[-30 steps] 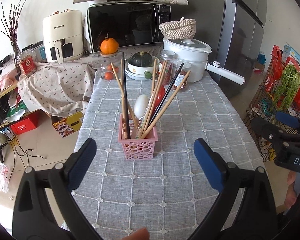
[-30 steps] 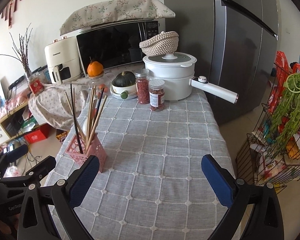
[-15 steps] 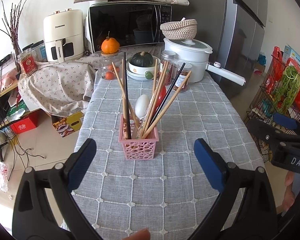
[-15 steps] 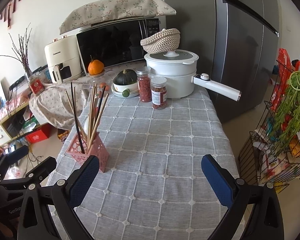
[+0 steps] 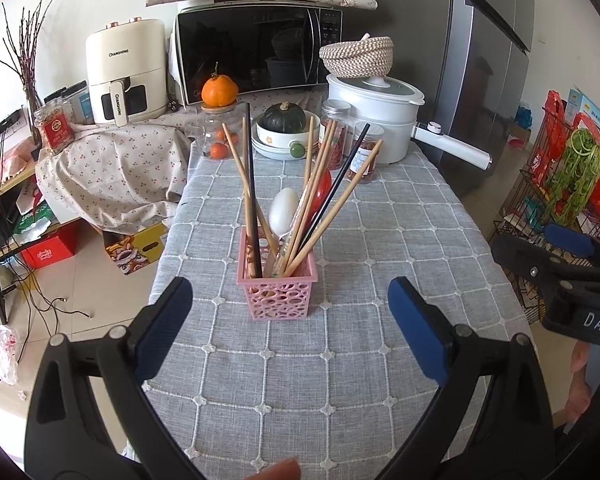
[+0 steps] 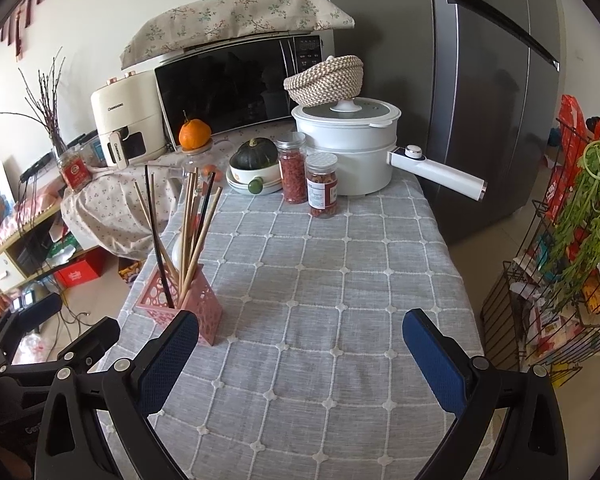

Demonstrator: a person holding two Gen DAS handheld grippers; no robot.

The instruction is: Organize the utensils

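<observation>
A pink perforated basket [image 5: 277, 292] [image 6: 180, 304] stands on the grey checked tablecloth [image 5: 340, 360], left of the table's middle. Several wooden and black chopsticks [image 5: 320, 196] [image 6: 192, 224] fan out of it, with a white spoon [image 5: 283, 212] and a red spoon [image 5: 322, 192] among them. My left gripper [image 5: 290, 330] hovers open just in front of the basket, holding nothing. My right gripper [image 6: 300, 360] is open too, over bare cloth to the basket's right.
At the table's far end stand a white pot [image 6: 352, 148] with a long handle, two spice jars [image 6: 308, 180], a pumpkin in a bowl [image 5: 286, 128], a microwave [image 5: 256, 52] and an air fryer [image 5: 126, 76]. A fridge [image 6: 488, 80] and a wire rack [image 6: 560, 260] flank the right.
Both views have shifted slightly, so the basket and the pot sit a little differently in frame. Both grippers stay open and nothing on the table has moved.
</observation>
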